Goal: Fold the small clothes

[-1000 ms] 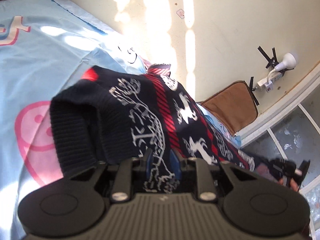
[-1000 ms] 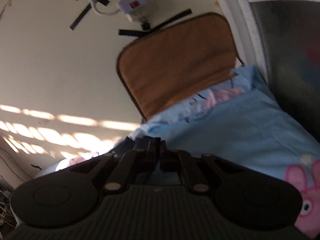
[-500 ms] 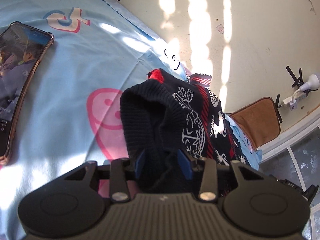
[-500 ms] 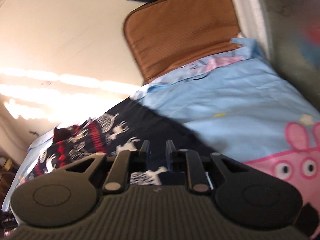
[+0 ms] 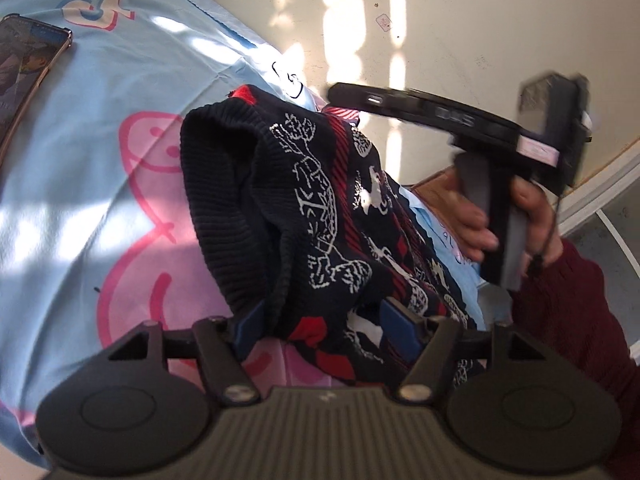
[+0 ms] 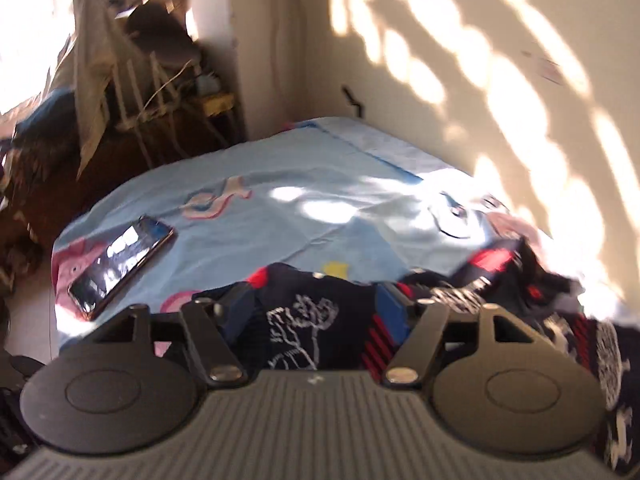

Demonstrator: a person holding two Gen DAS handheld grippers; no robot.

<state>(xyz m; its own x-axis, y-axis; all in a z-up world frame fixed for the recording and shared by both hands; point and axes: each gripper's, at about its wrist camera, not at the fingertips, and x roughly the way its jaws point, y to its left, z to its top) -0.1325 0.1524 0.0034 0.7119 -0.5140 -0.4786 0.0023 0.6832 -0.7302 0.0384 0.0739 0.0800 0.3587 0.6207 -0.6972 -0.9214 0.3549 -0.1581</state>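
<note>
A small navy knit sweater (image 5: 320,216) with red stripes and white reindeer lies bunched on a light blue Peppa Pig sheet (image 5: 80,168). My left gripper (image 5: 326,320) is open, its blue pads either side of the sweater's near edge. My right gripper (image 6: 316,308) is open too, over the sweater (image 6: 304,320), with the fabric between its spread fingers. The right gripper's body, held in a hand with a maroon sleeve, shows in the left wrist view (image 5: 496,216).
A phone (image 6: 120,260) lies on the sheet at the left, also showing in the left wrist view (image 5: 24,68). A cream wall (image 6: 480,60) borders the sheet on the far side. Cluttered furniture (image 6: 120,80) stands beyond the bed's end.
Both grippers have opened wide and let the sweater go. The right gripper has swung round toward the bed's far end and now hangs over the sweater, in sight of the left camera.
</note>
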